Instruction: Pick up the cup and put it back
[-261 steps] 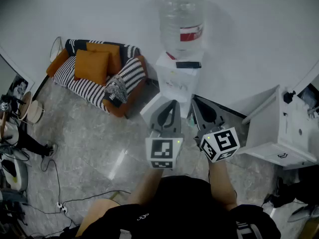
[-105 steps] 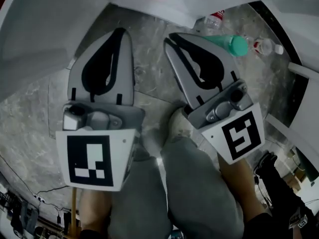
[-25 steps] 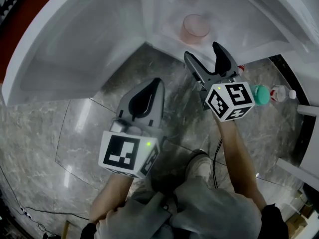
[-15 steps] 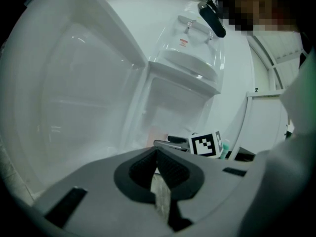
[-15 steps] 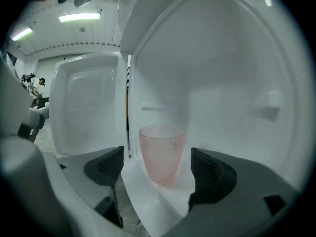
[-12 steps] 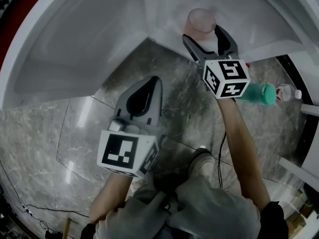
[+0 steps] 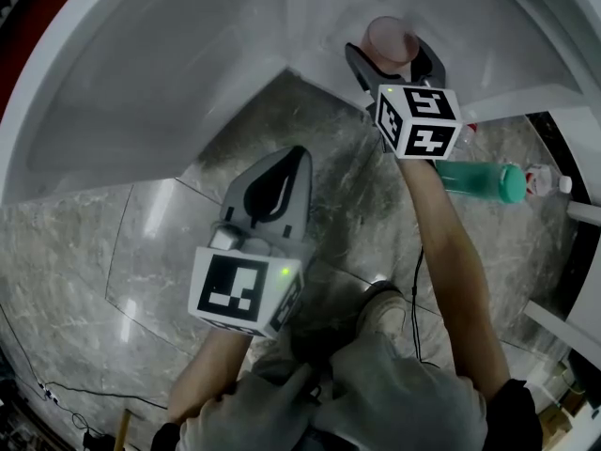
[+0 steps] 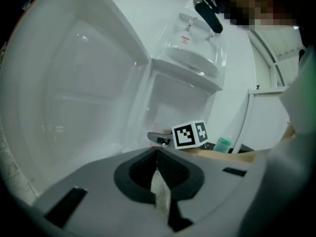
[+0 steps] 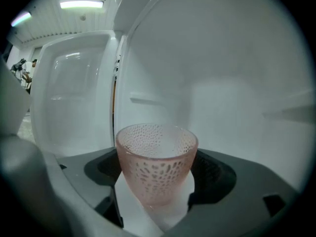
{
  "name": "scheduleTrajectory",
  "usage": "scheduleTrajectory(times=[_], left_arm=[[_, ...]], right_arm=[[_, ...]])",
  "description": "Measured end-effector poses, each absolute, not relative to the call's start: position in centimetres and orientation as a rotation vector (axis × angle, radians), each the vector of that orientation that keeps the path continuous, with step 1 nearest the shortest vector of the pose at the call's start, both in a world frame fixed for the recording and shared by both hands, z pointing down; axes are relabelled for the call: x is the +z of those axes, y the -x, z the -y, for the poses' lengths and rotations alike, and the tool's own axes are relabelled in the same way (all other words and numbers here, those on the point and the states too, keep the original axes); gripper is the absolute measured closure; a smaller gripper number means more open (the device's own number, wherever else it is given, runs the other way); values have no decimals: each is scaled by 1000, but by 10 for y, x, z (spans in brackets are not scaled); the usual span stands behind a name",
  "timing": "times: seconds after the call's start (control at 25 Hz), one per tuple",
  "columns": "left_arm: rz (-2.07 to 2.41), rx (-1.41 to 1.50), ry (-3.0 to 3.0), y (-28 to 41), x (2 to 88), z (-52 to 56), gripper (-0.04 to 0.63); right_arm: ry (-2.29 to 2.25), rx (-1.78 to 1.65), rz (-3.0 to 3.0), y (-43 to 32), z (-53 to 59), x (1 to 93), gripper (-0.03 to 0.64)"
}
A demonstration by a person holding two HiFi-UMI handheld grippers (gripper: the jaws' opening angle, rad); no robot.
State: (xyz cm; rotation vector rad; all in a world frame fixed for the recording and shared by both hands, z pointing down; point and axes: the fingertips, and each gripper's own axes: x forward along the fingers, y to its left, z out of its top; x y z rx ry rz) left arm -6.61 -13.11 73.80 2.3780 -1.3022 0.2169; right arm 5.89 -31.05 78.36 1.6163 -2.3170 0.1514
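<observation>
- On the white shelf (image 7: pixel 310 31) ahead of you, in the head view, the pink cup (image 7: pixel 390 34) stands upright between the jaws of your right gripper (image 7: pixel 392 54). Your left gripper (image 7: pixel 293 158) hangs well apart from it, over the grey floor (image 7: pixel 141 252).
- In the left gripper view, that gripper's jaws lie together with nothing between them.
- In the right gripper view, the jaws stand wide and have just been opening. The cup sits on the shelf between them, flanked by the pads but not clamped.
</observation>
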Motion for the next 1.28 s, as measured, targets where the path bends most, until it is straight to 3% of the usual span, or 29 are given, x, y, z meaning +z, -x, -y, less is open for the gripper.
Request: scheduleTrajectory(times=[0.68,1.28], left_arm=[[1308,207,-2392,64,733,128,583],[1386,221,-2525,46,690,125,583]], right_arm=[[-1641,215,2343,-61,304,771,219],[-1402,65,2601,-32,179,678,219]])
